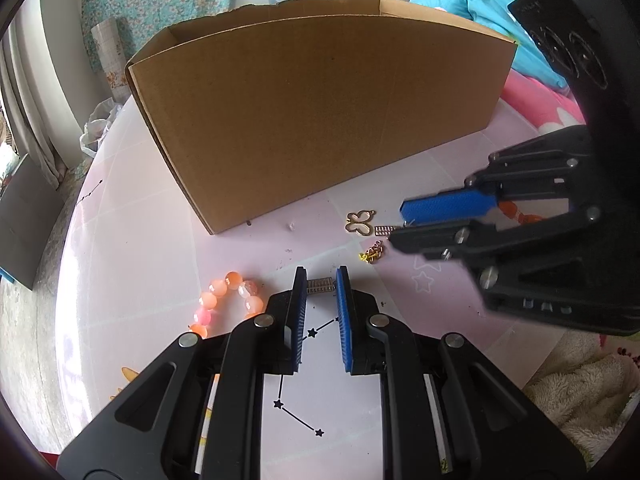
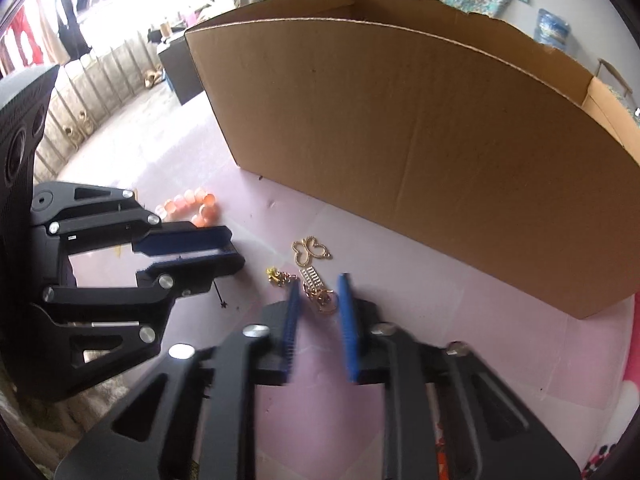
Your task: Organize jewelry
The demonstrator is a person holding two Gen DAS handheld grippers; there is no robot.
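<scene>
- Left wrist view: left tool [image 1: 321, 280] pinching a small silver bar charm [image 1: 319, 285] between its pads, low over the tabletop [image 1: 152, 208]; orange bead bracelet [image 1: 224, 300] at 9 o'clock of the tips.
- Cardboard box [image 1: 312, 112] at 12 o'clock, open-topped, presumably the drop point.
- Right wrist view: right tool [image 2: 318, 292] narrowly spread, straddling a gold chain cluster [image 2: 320, 298], grip unconfirmed.
- Butterfly pendant [image 2: 310, 249] at 12 o'clock, loose.

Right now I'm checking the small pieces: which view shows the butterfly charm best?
The right wrist view: the butterfly charm lies sharp and unobstructed on the table, ahead of the fingers. The left wrist view shows it smaller, off to the side, near the right gripper.
</scene>
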